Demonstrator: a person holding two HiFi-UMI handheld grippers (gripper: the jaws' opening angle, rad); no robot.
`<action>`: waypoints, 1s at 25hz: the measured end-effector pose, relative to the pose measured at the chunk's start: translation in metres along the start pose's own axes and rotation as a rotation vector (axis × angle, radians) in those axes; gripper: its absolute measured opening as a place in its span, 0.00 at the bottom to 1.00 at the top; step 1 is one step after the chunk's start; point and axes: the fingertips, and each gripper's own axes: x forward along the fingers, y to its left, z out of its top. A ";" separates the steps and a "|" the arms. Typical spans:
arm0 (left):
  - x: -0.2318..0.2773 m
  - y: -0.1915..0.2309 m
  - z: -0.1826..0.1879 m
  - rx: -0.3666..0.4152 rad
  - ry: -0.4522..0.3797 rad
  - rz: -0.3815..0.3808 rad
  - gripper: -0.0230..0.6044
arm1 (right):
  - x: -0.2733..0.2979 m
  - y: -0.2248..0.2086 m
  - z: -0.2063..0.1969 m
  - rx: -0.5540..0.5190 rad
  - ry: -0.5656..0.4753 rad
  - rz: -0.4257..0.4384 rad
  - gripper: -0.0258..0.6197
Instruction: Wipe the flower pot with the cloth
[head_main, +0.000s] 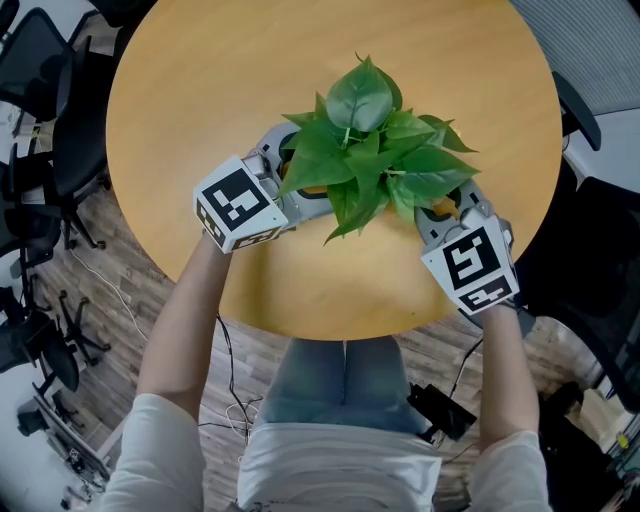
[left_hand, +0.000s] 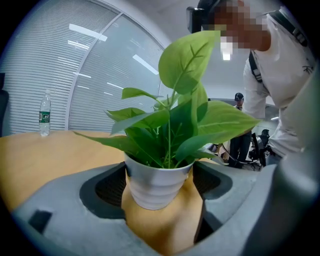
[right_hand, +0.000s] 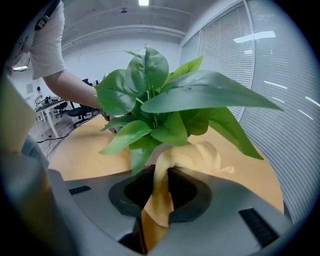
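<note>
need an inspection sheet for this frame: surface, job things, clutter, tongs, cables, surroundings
Surface: round wooden table.
Job's things: white pot upright on the table, holding a leafy plant; yellow cloth bunched up at the pot under the leaves.
Clutter: one water bottle standing on the table, well away from the pot.
Grippers: left tongs closed on the pot's sides; right tongs pinching the cloth.
Cables: loose cables on the floor by the person's legs; nothing seen on the table.
Surroundings: office chairs beside the table, window blinds behind it.
</note>
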 end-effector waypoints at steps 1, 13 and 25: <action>0.000 0.000 0.000 -0.003 0.000 0.010 0.72 | 0.000 0.001 0.000 0.001 0.000 0.001 0.15; 0.004 -0.001 -0.003 -0.042 0.015 0.127 0.71 | -0.002 0.015 -0.003 0.009 -0.007 0.016 0.15; 0.008 0.002 -0.002 -0.083 0.003 0.236 0.71 | -0.001 0.017 -0.003 0.012 -0.010 0.026 0.15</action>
